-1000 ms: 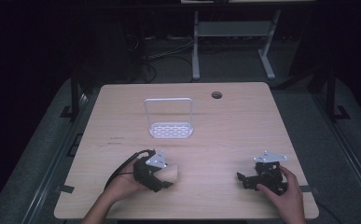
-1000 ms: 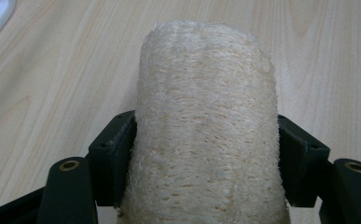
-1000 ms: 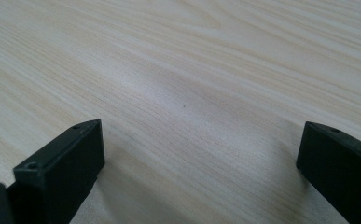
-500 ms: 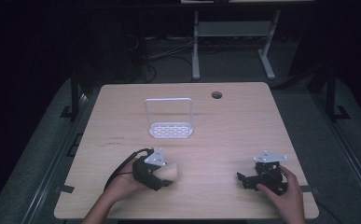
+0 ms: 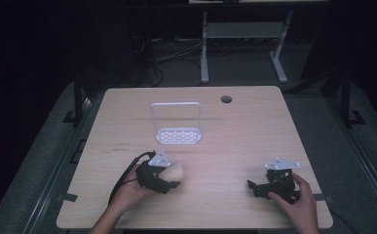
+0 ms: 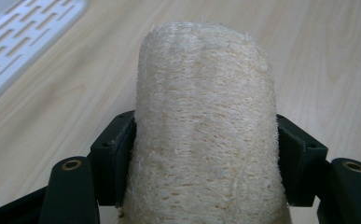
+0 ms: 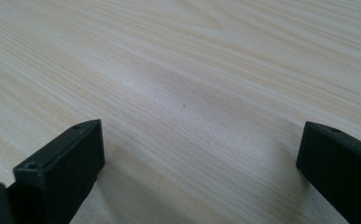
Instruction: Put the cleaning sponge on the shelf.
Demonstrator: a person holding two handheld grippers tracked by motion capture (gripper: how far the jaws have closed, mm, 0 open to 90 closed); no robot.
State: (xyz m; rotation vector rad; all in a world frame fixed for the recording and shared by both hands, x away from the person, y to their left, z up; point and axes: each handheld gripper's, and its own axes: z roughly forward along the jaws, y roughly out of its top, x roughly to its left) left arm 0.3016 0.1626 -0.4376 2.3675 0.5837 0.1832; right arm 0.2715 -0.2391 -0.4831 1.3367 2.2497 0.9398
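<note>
The left hand-held gripper (image 5: 169,178) sat low over the near left part of the wooden counter (image 5: 244,122), its two black jaws pressed against both sides of a pale, coarse loofah sponge (image 6: 206,126), which filled the gap between them and stuck out forward past the jaw tips. In the high view the sponge (image 5: 175,171) showed as a light rounded lump at the front of that gripper, just above the counter surface and near the front edge of a white rack (image 5: 176,126). The rack stood upright toward the middle of the counter, a slotted tray at its base and a tall wire loop rising from it; nothing lay in the tray. A corner of its slotted base (image 6: 24,37) appeared at the upper left of the left gripper view. The right hand-held gripper (image 7: 201,158) rested at the near right of the counter, well apart from the sponge, its jaws spread wide with only bare wood between them.
</note>
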